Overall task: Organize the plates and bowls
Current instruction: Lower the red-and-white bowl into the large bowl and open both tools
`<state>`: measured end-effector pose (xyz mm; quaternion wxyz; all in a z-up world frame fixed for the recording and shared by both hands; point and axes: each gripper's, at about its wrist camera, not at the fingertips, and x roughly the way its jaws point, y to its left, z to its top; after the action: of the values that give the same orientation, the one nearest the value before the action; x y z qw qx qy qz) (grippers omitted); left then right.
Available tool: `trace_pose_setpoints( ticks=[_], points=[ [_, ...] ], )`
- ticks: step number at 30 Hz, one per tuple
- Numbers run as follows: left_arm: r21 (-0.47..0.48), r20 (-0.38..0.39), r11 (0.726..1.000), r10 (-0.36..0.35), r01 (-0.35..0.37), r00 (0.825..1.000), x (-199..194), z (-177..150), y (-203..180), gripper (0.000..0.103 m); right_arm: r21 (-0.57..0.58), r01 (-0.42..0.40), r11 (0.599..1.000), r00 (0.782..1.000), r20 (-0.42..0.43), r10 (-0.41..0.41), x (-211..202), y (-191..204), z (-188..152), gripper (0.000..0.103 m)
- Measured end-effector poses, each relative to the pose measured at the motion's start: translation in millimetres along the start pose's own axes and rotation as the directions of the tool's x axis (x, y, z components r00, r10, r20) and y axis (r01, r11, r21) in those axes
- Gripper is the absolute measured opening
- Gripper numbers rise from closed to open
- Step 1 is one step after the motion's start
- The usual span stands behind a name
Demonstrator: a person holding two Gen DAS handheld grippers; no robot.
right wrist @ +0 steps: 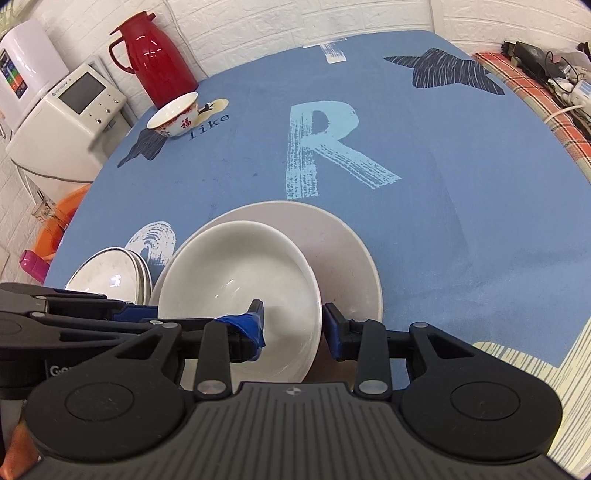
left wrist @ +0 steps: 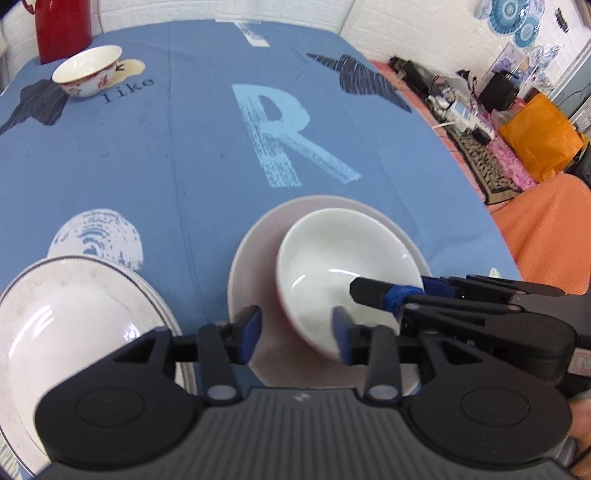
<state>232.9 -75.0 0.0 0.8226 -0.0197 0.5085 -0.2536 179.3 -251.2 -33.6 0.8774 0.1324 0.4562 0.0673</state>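
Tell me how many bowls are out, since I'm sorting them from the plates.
2: a white bowl sitting on the grey plate close by, and a patterned bowl at the far side beside the red flask. The rimmed stack at left looks like deep plates.

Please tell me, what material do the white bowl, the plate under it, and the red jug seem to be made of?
White bowl: probably glazed ceramic or porcelain; its smooth inside shows bright glints.
Plate under it: likely ceramic too, but greyish and duller, with no sharp reflections; melamine is possible.
Red jug: glossy shell, painted metal or hard plastic, with white highlights; the pictures cannot settle which.
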Motion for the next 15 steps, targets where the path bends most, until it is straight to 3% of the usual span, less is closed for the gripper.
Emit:
trace_pose_setpoints(
  ticks=[2,5,9,15],
  points=[
    [0.006,0.013,1.0,-0.016,0.015,1.0,-6,1,0,0.061,0.011,0.028,1.0,0.999,0.015,-0.028,-3,-1,3,0.018],
    [0.037,0.027,0.999,0.003,-0.004,1.0,-14,0,-5,0.062,0.043,0.015,0.999,1.0,0.027,-0.016,-9,-7,7,0.019],
    [0.045,0.035,0.999,-0.025,0.023,0.999,-28,-1,-4,0.062,0.026,0.033,0.999,0.998,0.055,-0.034,-18,-4,12,0.02],
    [0.027,0.151,1.0,-0.002,-0.002,0.989,-73,16,27,0.064,0.025,0.043,0.999,0.992,0.114,-0.045,-36,-1,34,0.021]
  ],
)
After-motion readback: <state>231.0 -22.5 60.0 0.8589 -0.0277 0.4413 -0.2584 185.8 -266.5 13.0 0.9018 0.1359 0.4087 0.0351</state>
